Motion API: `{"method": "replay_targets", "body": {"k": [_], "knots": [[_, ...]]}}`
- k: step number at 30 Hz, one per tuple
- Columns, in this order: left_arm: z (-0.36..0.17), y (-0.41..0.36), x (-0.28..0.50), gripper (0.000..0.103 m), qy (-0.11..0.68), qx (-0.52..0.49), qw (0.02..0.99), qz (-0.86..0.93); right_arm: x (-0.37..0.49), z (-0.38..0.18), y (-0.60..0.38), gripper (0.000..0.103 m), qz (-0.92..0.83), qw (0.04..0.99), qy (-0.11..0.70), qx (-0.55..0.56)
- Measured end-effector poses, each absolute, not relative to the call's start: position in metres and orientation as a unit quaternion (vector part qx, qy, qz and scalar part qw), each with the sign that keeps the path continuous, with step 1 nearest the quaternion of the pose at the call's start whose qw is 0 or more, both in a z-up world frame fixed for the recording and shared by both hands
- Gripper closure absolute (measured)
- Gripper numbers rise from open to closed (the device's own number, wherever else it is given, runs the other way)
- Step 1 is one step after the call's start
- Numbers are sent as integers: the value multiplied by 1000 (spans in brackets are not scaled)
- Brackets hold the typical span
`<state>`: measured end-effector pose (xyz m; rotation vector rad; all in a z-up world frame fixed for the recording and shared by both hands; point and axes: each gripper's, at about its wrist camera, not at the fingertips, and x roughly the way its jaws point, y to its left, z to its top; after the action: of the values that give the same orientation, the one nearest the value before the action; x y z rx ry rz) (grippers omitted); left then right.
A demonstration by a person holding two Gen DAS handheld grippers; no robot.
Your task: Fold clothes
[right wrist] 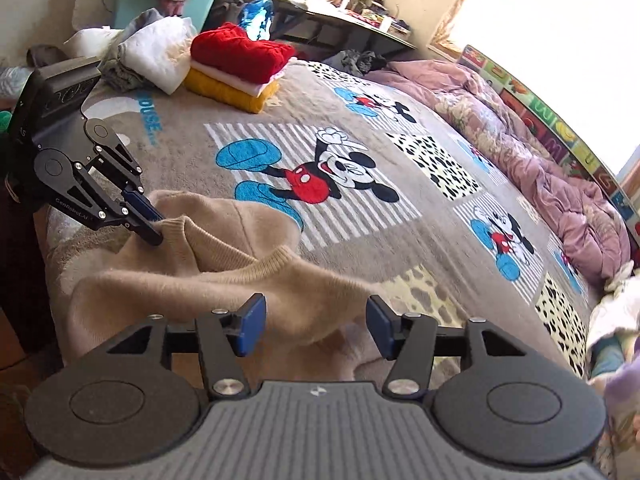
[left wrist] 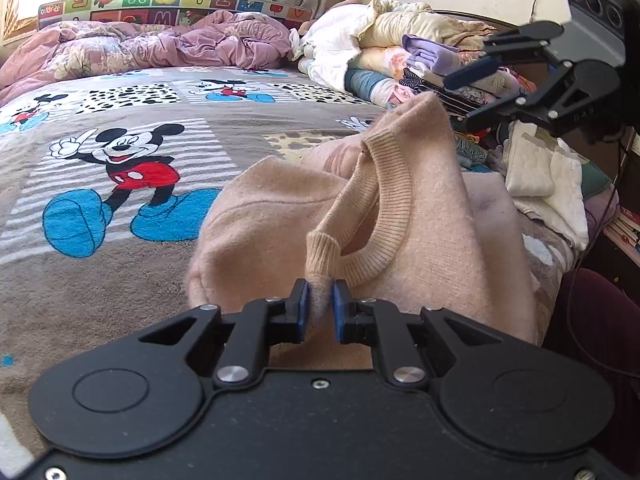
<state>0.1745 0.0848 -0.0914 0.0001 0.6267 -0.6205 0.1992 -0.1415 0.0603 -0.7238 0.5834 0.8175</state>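
Note:
A beige knit sweater (left wrist: 420, 208) lies bunched on the Mickey Mouse bedspread (left wrist: 120, 120) near the bed's front edge. My left gripper (left wrist: 320, 308) is shut on the sweater's ribbed cuff (left wrist: 322, 252) and holds it lifted by the collar. In the right wrist view the same gripper (right wrist: 154, 226) pinches the sweater (right wrist: 224, 284) at its left side. My right gripper (right wrist: 316, 324) is open and empty, its blue pads (right wrist: 252, 324) just above the sweater's near edge. It also shows at the upper right of the left wrist view (left wrist: 468, 92), beyond the sweater.
Folded red, white and yellow clothes (right wrist: 240, 68) are stacked at the bed's far corner beside a white heap (right wrist: 156, 52). A purple quilt (left wrist: 160, 44) lies crumpled along the alphabet headboard. More folded clothes (left wrist: 420, 60) are piled at the right.

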Motion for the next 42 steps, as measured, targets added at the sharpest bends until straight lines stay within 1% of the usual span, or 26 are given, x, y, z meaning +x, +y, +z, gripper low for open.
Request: {"method": "replay_targets", "body": {"k": [5, 10, 13, 17, 18, 20, 21, 22, 23, 25, 26, 30, 33, 35, 36, 37, 38, 39, 42], "knots": [[-93, 84, 174, 93, 305, 7, 901, -309, 225, 60, -105, 46, 429, 750, 306, -400], [-96, 86, 176, 93, 308, 4, 899, -312, 253, 46, -83, 51, 457, 693, 369, -419], [-97, 87, 177, 93, 310, 2, 897, -314, 268, 37, -81, 57, 469, 661, 427, -401], [-100, 88, 181, 93, 315, 0, 895, -316, 278, 22, -85, 58, 475, 627, 489, -376], [-101, 88, 182, 93, 315, 0, 894, -318, 278, 19, -88, 57, 477, 622, 498, -370], [-101, 89, 182, 92, 315, -2, 892, -325, 275, 14, -95, 62, 481, 624, 504, -355], [-101, 90, 183, 85, 315, -2, 890, -328, 271, 11, -99, 65, 482, 626, 504, -349], [-101, 90, 183, 75, 315, -3, 889, -331, 268, 8, -102, 70, 483, 626, 505, -346], [-102, 91, 183, 70, 315, -4, 888, -335, 262, 4, -106, 72, 483, 628, 502, -347], [-103, 88, 182, 52, 314, 0, 886, -340, 249, -4, -115, 77, 480, 635, 494, -348], [-104, 87, 182, 51, 314, 2, 886, -343, 242, -7, -119, 78, 479, 640, 491, -347], [-107, 82, 180, 51, 311, 10, 882, -353, 214, -15, -140, 88, 462, 678, 466, -332], [-111, 82, 181, 53, 313, 19, 886, -343, 193, -16, -153, 90, 444, 714, 440, -315], [-110, 78, 178, 61, 305, 34, 892, -332, 180, -16, -159, 91, 431, 735, 424, -309], [-107, 74, 176, 71, 298, 45, 897, -323, 175, -16, -161, 91, 424, 744, 417, -304], [-105, 71, 173, 78, 291, 56, 902, -315, 168, -17, -164, 91, 417, 752, 410, -303], [-102, 67, 170, 81, 284, 66, 906, -307, 161, -17, -167, 91, 410, 760, 402, -305], [-100, 64, 167, 87, 276, 77, 910, -298, 155, -17, -169, 92, 403, 766, 395, -308], [-93, 53, 158, 92, 254, 108, 922, -273, 141, -15, -174, 92, 374, 794, 371, -303]]}}
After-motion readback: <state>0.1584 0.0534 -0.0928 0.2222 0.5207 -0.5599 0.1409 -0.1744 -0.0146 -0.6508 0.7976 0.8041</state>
